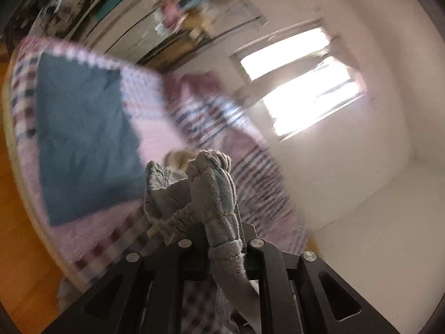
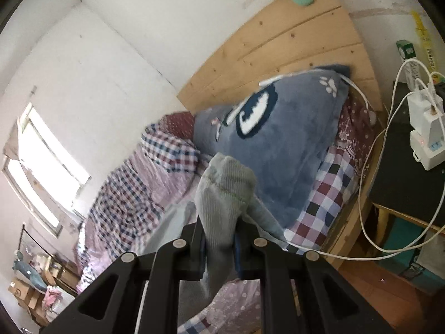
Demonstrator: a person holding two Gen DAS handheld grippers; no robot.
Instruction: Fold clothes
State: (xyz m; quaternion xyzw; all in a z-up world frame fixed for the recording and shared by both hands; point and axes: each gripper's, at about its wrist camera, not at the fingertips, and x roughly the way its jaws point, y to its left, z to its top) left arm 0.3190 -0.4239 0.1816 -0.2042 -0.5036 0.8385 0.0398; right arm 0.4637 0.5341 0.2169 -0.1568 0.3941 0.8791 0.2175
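A grey ribbed garment [image 1: 214,194] is bunched between the fingers of my left gripper [image 1: 219,239], which is shut on it; the cloth hangs down past the jaws. In the right wrist view another bunch of the same grey garment [image 2: 222,194] sticks up from my right gripper [image 2: 219,239], also shut on it. Both grippers are held above a bed with a pink checked sheet [image 2: 133,194]. A folded dark blue cloth [image 1: 83,139] lies flat on the bed in the blurred left view.
A large blue-grey plush pillow [image 2: 278,144] leans on the wooden headboard [image 2: 292,36]. A dark side table [image 2: 403,172] with white chargers and cables stands to the right. A bright window [image 1: 300,83], white walls and cluttered shelves [image 1: 167,14] surround the bed.
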